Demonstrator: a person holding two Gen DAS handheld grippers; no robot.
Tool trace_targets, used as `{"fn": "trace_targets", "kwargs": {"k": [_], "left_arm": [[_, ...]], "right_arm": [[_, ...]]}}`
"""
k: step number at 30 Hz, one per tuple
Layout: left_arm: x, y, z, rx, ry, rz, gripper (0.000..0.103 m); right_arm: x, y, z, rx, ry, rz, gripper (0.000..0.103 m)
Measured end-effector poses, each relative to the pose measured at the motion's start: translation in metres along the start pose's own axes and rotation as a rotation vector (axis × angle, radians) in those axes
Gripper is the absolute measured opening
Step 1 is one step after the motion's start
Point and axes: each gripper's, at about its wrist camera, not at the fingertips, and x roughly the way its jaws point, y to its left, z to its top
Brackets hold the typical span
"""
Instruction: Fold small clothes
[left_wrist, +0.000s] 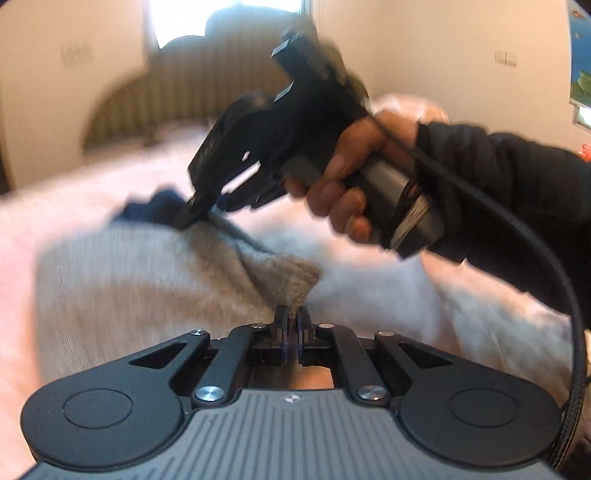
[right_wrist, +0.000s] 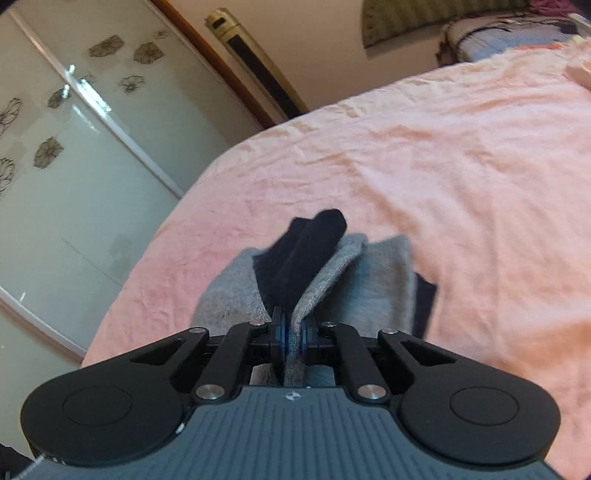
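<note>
Slippage is the main risk: both claws pinch only thin edges of the small grey knit garment with dark navy trim (right_wrist: 343, 280), which hangs just above the bed's rumpled pink sheet (right_wrist: 443, 166). The left claw (left_wrist: 292, 317) is clamped on 1 fuzzy corner, the right claw (right_wrist: 293, 332) on a fold, at 11 o'clock from the left one. Uneven pulling could bunch it. A frosted flower-patterned sliding door (right_wrist: 74, 147) stands at 9 o'clock in the right view.

A bedroom in a home is shown. A wide bed covered by a wrinkled pink sheet (right_wrist: 424, 155) is seen, with an arched, olive-striped padded headboard (left_wrist: 177, 99) against a cream wall. Sliding frosted-glass wardrobe doors printed with flowers (right_wrist: 74, 122) are set beside it, and a bright window (left_wrist: 221, 14) is glimpsed behind.
</note>
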Motion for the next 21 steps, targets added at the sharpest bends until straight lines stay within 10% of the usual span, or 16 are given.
{"fn": "trace_targets", "kwargs": {"k": [5,6,8,9,13,16,21], "left_arm": [[-0.024,0.028,-0.006,-0.024,0.053,-0.165,0.013],[-0.035,0.043,-0.006,-0.051,0.049,-0.185,0.019],[-0.056,0.074,-0.007,-0.136,0.016,-0.151,0.071],[-0.066,0.093,-0.007,-0.196,-0.018,-0.117,0.085],[-0.074,0.181,0.000,-0.553,-0.115,0.066,0.095],[-0.031,0.237,0.002,-0.787,-0.035,0.025,0.094],[0.027,0.263,0.023,-0.840,0.024,-0.043,0.074]], "right_arm": [[-0.003,-0.032,-0.030,0.089,0.003,-0.007,0.021],[-0.009,-0.032,-0.029,0.101,-0.025,0.008,0.035],[-0.026,-0.032,-0.026,0.109,-0.132,0.053,0.094],[-0.034,-0.034,-0.024,0.112,-0.180,0.058,0.100],[-0.026,-0.051,-0.005,0.165,-0.135,0.002,0.089],[0.005,-0.058,0.003,0.208,-0.057,-0.021,0.084],[0.037,-0.045,0.006,0.209,-0.026,-0.011,0.079]]}}
